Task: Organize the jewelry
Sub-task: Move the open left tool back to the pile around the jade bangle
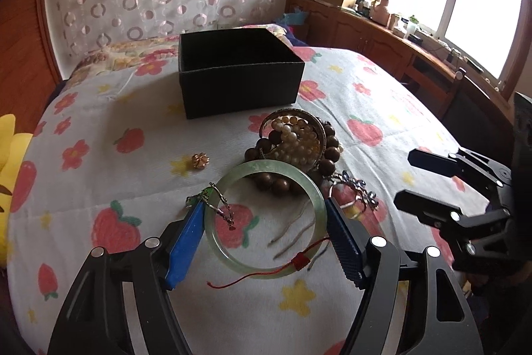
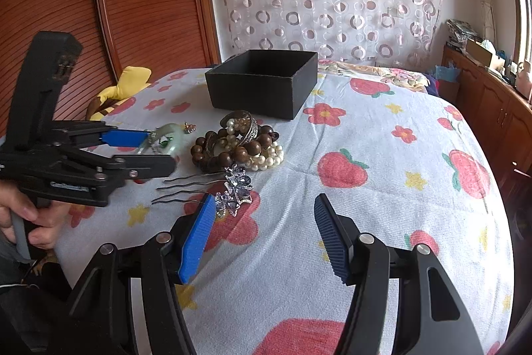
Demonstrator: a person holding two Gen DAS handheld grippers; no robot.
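Landmark: black box [image 1: 239, 72], lid off, standing on the flowered bedspread [image 1: 99, 122]; inside hidden from both cameras, so contents impossible to tell.
Done so far: seemingly nothing packed; every visible piece lies outside the box.
Left gripper [image 1: 264, 222]: blue pads bracketing the jade bangle [image 1: 266, 222], near side of the box; touching or nearly so, firm grip not certain.
Right gripper [image 2: 262, 222]: spread wide, holding nothing, hovering near the jewelled hair comb [image 2: 232, 188].
Pile: wooden bead bracelet [image 1: 329, 145], pearl strand [image 1: 296, 142] and metal bangle [image 2: 247, 127] heaped just in front of the box.
Stray: small gold piece [image 1: 200, 161] left of the pile.
Remaining: apparently everything, bangle first.
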